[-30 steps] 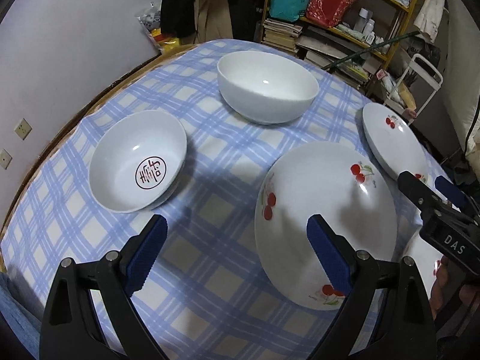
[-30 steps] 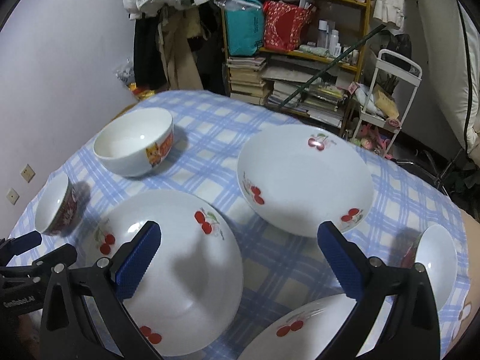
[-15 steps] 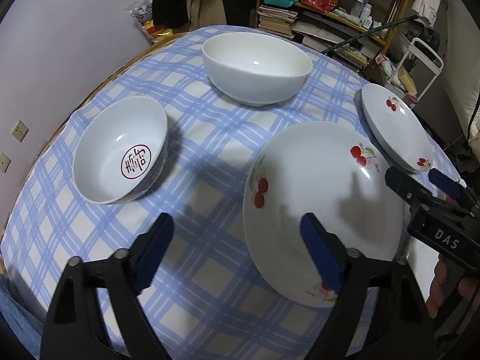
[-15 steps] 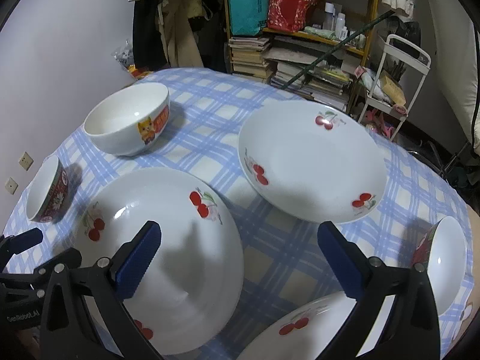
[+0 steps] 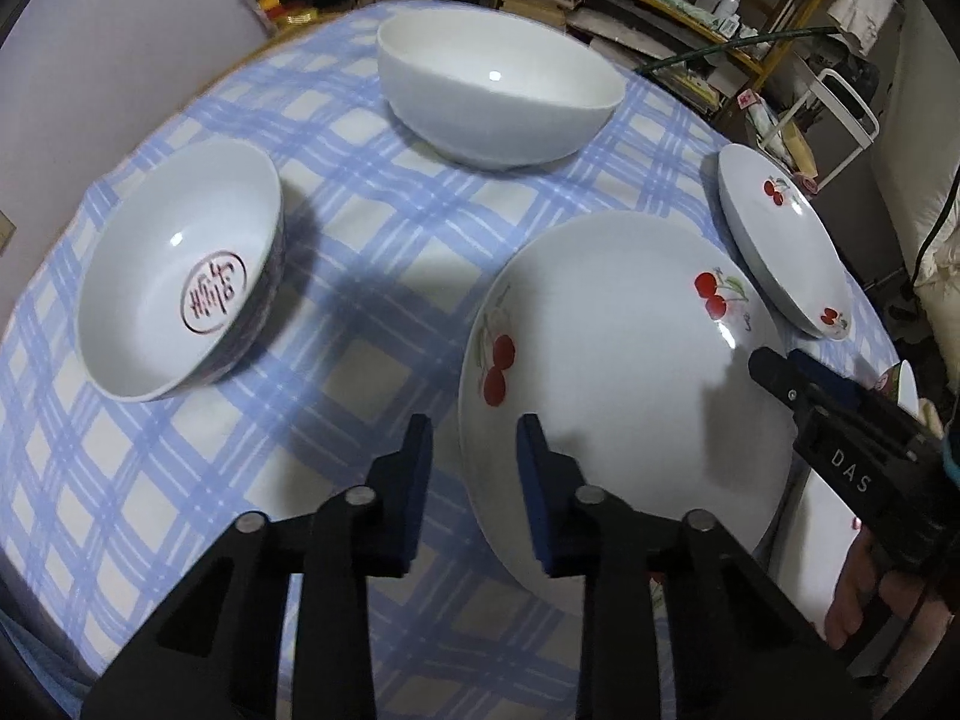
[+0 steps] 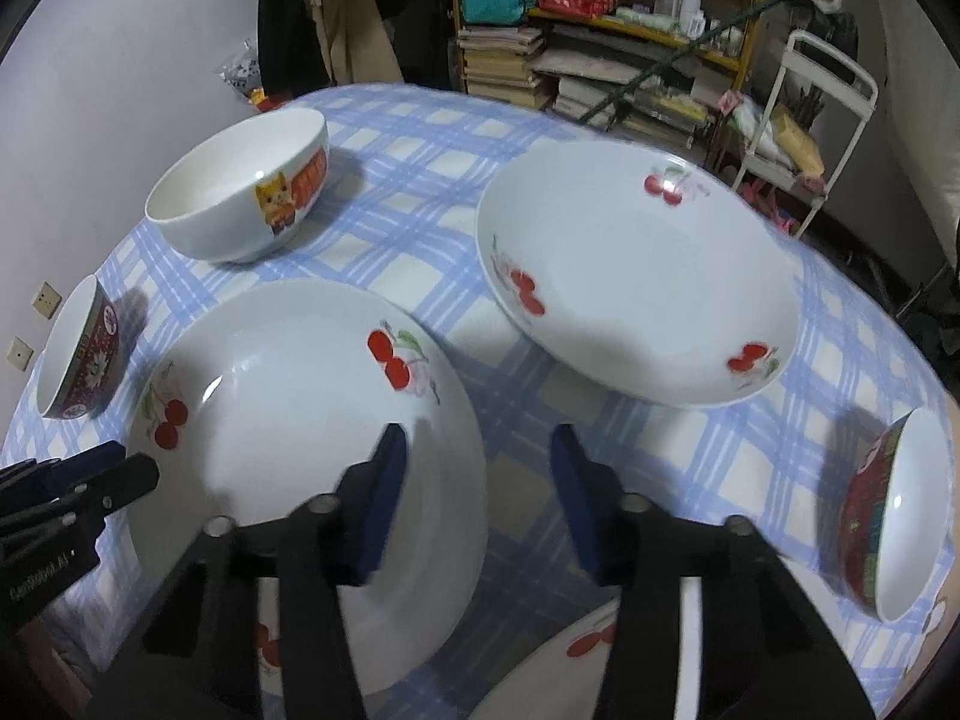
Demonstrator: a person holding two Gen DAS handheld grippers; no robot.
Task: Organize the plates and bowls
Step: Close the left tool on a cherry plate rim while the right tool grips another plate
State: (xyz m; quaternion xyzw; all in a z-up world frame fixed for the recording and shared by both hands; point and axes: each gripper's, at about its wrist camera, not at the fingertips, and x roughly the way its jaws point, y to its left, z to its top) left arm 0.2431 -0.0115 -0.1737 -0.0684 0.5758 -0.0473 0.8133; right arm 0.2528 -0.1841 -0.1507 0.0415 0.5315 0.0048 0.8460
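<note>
**Both grippers straddle opposite rims of the near cherry plate**

At the near edge of the checked tablecloth [image 5: 360, 276], the left gripper [image 5: 474, 468] has just been closing; its jaws stand narrow astride the left rim of the near cherry plate [image 5: 624, 372], one blue pad outside, one over the plate. Whether the pads press the rim I cannot tell. The right gripper [image 6: 477, 492] has likewise just been narrowing, its pads either side of the same plate's right rim, a gap showing between them. Just below, another cherry plate's edge [image 6: 588, 642] peeks out. Farther off sit a second cherry plate [image 6: 636, 276], a bowl with a red seal [image 5: 180, 276] at left, and a red-sided bowl [image 6: 894, 516] at right. Farthest stands the large white bowl [image 5: 498, 96].
</note>
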